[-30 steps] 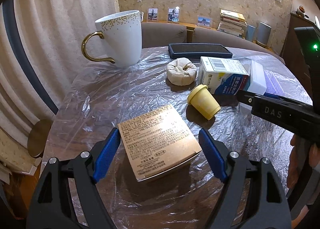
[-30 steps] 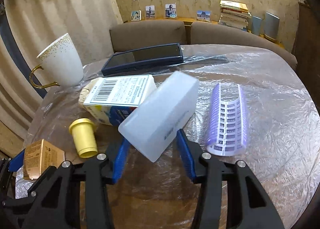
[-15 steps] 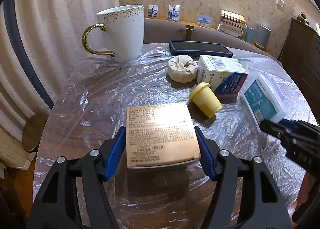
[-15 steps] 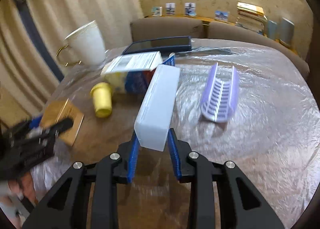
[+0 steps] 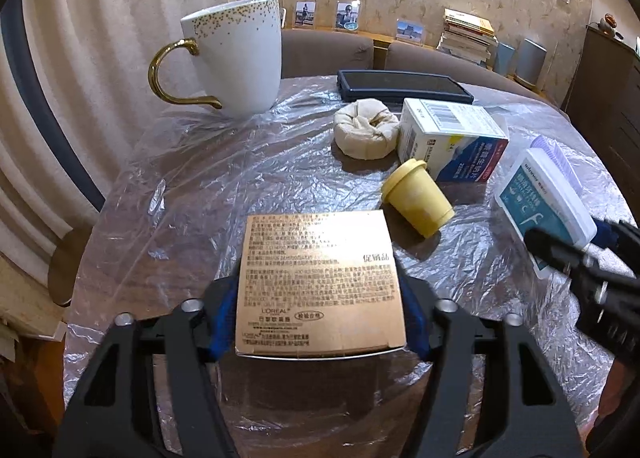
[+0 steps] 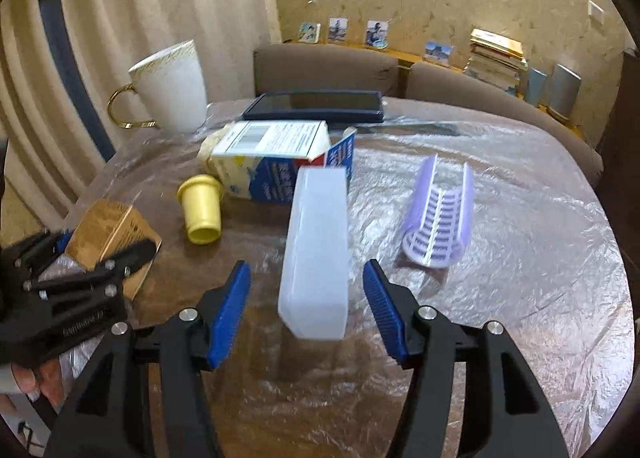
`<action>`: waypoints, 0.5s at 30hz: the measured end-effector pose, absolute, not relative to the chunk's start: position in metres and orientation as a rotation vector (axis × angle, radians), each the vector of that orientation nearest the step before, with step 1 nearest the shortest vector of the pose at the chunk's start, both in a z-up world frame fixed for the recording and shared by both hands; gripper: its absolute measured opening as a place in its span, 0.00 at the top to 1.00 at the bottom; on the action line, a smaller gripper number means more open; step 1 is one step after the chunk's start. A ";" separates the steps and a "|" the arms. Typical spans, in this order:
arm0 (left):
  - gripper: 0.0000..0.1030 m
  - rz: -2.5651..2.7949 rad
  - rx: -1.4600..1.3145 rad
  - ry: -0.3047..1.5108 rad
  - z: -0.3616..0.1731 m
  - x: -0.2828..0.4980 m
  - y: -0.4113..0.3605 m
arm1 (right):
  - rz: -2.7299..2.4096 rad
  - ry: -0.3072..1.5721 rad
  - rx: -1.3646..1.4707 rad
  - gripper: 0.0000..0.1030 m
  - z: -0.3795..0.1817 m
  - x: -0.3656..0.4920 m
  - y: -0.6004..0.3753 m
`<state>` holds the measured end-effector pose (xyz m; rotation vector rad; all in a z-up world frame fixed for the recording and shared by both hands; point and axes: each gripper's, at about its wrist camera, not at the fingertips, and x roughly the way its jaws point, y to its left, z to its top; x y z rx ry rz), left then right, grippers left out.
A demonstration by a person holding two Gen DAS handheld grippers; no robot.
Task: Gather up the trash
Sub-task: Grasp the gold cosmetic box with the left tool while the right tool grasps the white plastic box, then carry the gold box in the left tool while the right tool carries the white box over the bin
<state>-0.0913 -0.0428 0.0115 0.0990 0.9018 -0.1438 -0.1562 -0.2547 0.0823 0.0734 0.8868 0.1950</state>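
Note:
My left gripper is shut on a tan L'Oreal carton, held just above the table; it also shows in the right wrist view. My right gripper is open, its blue pads apart from a white floss-pick box that stands between them. That box shows at the right of the left wrist view. A yellow cap, a crumpled tissue ball and a blue-white medicine carton lie mid-table.
A white gold-handled mug stands back left. A dark flat case lies at the far edge. A purple ridged plastic piece lies right. Clear plastic film covers the round table. A sofa is behind.
My left gripper has closed onto the tan carton and squared it up. My right gripper has opened, releasing the white box it was holding, and the box now stands between its pads.

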 end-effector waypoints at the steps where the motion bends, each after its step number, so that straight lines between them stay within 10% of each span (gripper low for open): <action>1: 0.42 -0.143 0.096 0.898 0.012 -0.091 -0.042 | 0.195 0.887 0.070 0.71 0.083 -0.155 -0.255; 15: 0.43 -0.191 0.011 0.898 0.023 -0.107 -0.039 | 0.294 0.910 0.196 0.75 0.088 -0.172 -0.279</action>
